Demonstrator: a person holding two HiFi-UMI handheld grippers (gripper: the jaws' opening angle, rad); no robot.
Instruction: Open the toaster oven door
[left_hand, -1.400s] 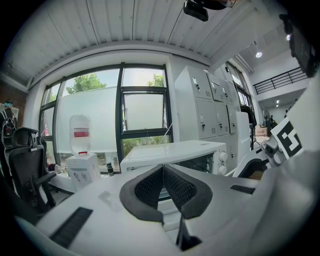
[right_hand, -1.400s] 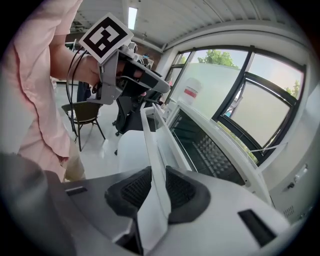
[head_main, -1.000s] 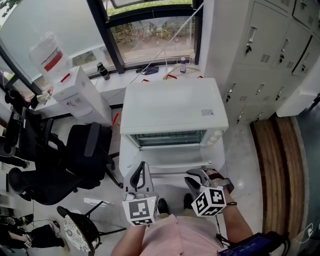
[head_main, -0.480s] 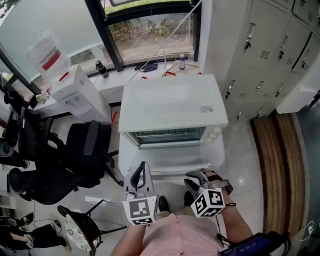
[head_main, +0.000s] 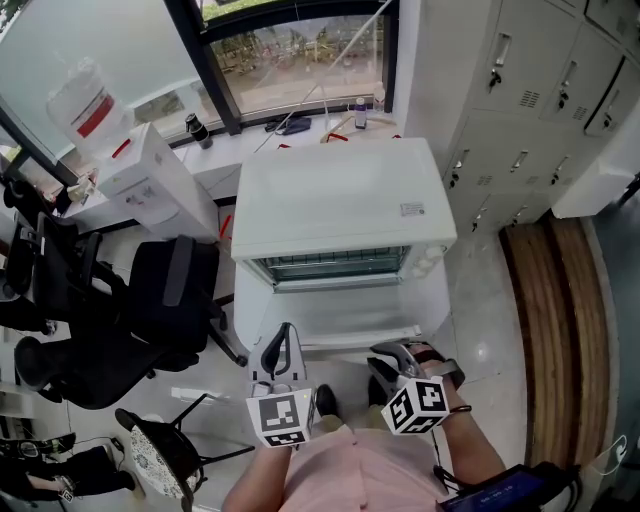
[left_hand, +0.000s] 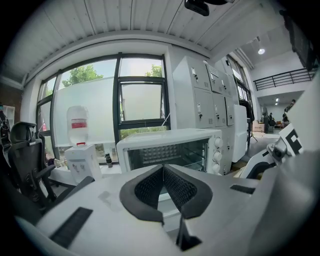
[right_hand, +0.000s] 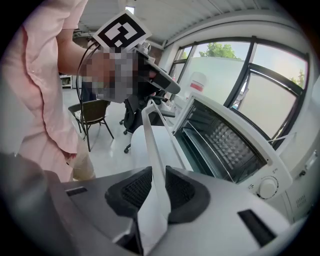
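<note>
A white toaster oven (head_main: 340, 205) stands in front of me in the head view, its door (head_main: 340, 318) folded down flat and the wire rack inside showing. My right gripper (head_main: 392, 364) is at the door's front edge, shut on the white door handle (right_hand: 152, 145), which runs between its dark pads (right_hand: 182, 192) in the right gripper view. The oven cavity (right_hand: 220, 140) and a knob (right_hand: 268, 187) lie beyond it. My left gripper (head_main: 283, 352) hovers beside the door's left front corner, jaws shut on nothing (left_hand: 163, 168), pointing at the oven (left_hand: 170, 150).
A black office chair (head_main: 165, 300) stands left of the oven, with a white water dispenser (head_main: 150, 185) behind it. Grey lockers (head_main: 540, 100) line the right side. A windowsill with small bottles (head_main: 300, 125) runs behind the oven. Another chair (head_main: 150, 465) sits near my left.
The head view has shifted a little, so the oven sits slightly higher and to the left. The door stays down and both grippers keep their places.
</note>
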